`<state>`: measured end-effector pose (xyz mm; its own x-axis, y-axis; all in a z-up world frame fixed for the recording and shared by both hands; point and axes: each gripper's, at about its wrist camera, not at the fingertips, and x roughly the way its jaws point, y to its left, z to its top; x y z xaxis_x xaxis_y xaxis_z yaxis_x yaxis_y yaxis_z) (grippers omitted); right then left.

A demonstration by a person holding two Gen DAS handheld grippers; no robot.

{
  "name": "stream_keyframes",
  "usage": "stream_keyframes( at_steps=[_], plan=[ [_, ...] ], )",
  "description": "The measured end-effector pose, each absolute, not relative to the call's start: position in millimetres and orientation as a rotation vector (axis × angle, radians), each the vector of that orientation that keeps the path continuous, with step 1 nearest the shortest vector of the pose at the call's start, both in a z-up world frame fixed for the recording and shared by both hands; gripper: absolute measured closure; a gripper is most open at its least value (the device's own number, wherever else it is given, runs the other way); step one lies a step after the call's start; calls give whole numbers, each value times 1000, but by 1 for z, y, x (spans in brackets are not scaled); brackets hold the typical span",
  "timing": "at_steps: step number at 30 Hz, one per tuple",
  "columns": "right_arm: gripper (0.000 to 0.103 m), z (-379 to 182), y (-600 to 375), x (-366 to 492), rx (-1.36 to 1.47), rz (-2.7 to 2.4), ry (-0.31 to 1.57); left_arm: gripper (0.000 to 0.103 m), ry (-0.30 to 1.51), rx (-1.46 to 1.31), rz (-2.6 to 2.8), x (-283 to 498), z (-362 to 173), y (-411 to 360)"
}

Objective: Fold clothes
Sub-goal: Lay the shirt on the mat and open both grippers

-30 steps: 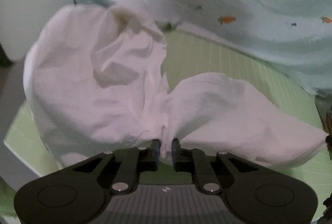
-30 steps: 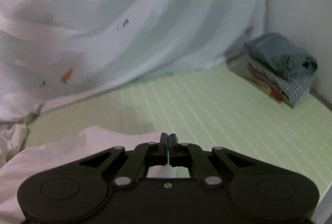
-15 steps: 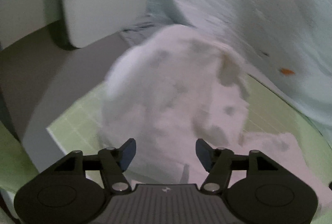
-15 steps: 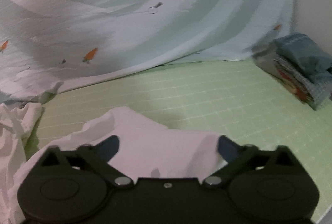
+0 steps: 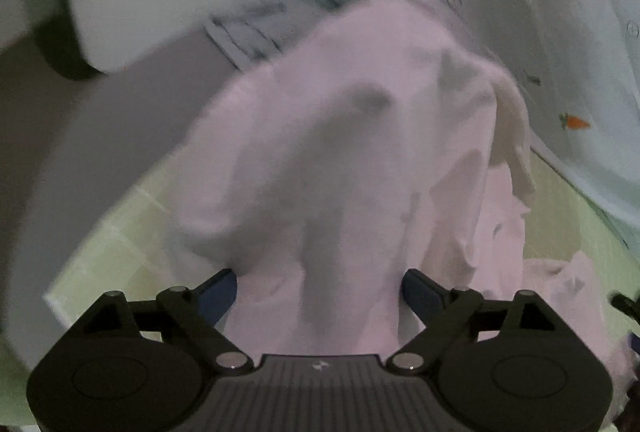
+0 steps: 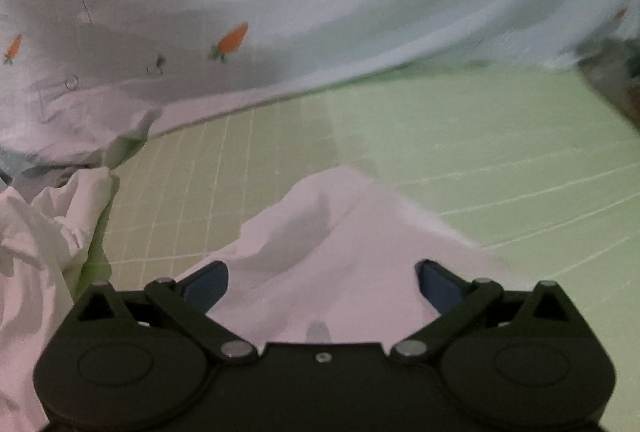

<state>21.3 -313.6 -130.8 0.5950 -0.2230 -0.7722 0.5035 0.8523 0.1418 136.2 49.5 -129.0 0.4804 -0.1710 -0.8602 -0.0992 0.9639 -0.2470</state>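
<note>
Your left gripper (image 5: 319, 288) is released, its fingers spread wide with the white garment (image 5: 352, 160) bunched up between and beyond them, not pinched. The cloth rises in a crumpled heap near the left edge of the green gridded surface (image 5: 108, 252); this view is blurred, so the folds are hard to read. Your right gripper (image 6: 322, 282) is also released, fingers apart over another part of the white garment (image 6: 340, 232), which lies slack on the surface (image 6: 480, 136). A pale carrot-print sheet (image 6: 320, 0) drapes along the far edge.
</note>
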Motion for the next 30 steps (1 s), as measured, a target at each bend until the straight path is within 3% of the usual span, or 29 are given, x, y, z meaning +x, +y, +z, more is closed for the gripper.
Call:
stream_keyframes(
  at_steps=[3,8,10,30],
  plan=[
    [0,-151,-312,47,396,-451,890,17,1153,-271,-93,160,-152,32],
    [0,-179,-312,73,439,-467,944,54,1213,-235,-135,180,-174,3],
    [0,-184,-310,79,424,-469,960,58,1210,-203,-133,184,-177,-8],
    [4,-191,-426,178,450,-545,934,64,1053,-59,-174,314,-181,-164]
  ],
)
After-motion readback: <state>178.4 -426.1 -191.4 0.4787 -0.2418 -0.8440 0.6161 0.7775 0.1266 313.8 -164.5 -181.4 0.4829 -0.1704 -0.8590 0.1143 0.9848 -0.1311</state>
